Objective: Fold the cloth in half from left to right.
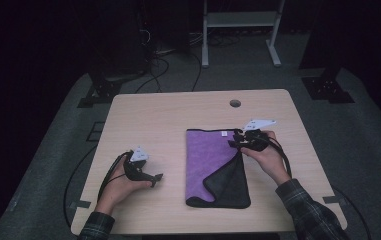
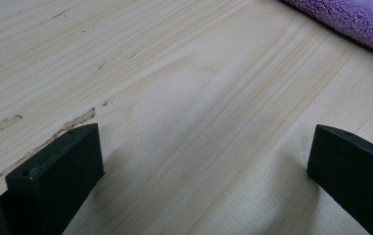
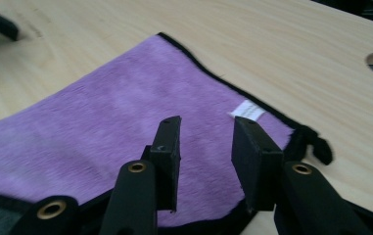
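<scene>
Currently: purple cloth [image 1: 210, 155], folded, long axis running away from the person, on table [image 1: 168, 110] right of centre, near right corner flipped showing dark underside. Right gripper [image 1: 238, 140] over far right corner, jaws parted, nothing between. Left gripper [image 1: 154, 181] wide open, resting on wood.

Left forearm comes in from the bottom left corner, plaid sleeve at the wrist, hand wrapped around the left gripper [image 1: 154, 179]. It sits low, jaws pointing off to the right, and in the left gripper view they stand wide apart with nothing between them. Cable loops back from it toward the person.

Right forearm reaches in from the bottom right, same plaid sleeve, hand curled around the right gripper [image 3: 206, 147]. That one's angled toward the left in the high view, white plate on top. In its own view the jaws are partly spread, a clear gap between the pads, nothing pinched in there.
</scene>
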`<action>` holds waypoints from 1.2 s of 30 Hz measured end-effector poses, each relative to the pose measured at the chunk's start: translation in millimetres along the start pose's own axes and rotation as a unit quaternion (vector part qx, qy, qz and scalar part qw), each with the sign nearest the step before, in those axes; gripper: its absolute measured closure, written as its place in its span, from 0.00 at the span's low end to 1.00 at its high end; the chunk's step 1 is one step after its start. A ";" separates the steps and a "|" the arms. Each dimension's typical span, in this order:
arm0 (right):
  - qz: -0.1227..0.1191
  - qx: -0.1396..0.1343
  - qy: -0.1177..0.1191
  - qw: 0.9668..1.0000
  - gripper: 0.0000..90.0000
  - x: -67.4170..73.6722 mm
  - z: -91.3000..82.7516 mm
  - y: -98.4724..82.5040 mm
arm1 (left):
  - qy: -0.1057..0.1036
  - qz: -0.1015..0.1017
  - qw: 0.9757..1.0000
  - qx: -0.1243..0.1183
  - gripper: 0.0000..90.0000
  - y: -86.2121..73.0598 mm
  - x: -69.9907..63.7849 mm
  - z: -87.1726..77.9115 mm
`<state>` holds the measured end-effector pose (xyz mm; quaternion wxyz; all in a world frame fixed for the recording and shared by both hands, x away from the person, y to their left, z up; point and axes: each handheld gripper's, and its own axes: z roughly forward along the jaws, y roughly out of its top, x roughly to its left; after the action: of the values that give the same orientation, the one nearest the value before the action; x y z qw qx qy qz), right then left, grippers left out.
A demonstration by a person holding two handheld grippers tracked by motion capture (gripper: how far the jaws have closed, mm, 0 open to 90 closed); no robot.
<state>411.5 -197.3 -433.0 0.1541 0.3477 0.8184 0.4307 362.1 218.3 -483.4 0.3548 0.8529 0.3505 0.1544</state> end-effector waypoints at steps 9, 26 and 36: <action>-0.023 -0.001 0.046 0.999 0.68 33.9 -10.8 -10.4 | 0.000 0.000 1.000 0.000 0.00 0.0 0.0 0.0; -0.064 0.031 0.139 0.988 0.61 100.5 8.6 -24.6 | 0.000 -0.001 1.000 0.000 0.00 0.0 -0.1 0.0; -0.084 0.060 0.141 0.984 0.54 113.5 30.5 -33.5 | 0.000 -0.001 1.000 0.000 0.00 0.0 -0.1 0.0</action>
<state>333.0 -112.3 -472.5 0.0513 0.2217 0.8829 0.4107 362.1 218.2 -483.4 0.3547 0.8527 0.3512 0.1545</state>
